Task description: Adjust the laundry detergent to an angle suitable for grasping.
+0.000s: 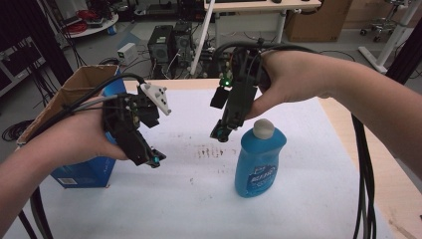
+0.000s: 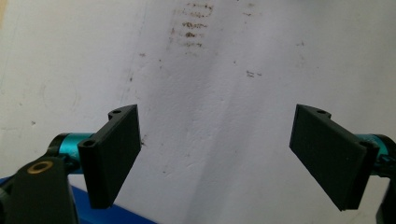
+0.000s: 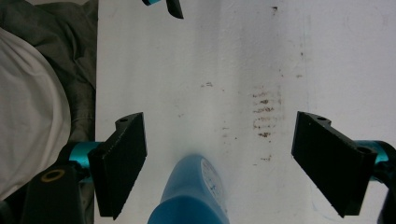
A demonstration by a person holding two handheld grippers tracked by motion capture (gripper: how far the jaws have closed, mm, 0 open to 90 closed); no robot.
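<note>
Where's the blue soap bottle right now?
In the high view, the soap bottle stands upright right of centre on the white table, just below the right tool.

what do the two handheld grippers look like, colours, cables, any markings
Both are black. The left gripper carries a grey three-cornered plate and trails grey and black cables. The right gripper shows a small green light and trails black cables. In the gripper views, flat rectangular black pads sit on teal fittings. The forearms are bare, no sleeves.
</note>
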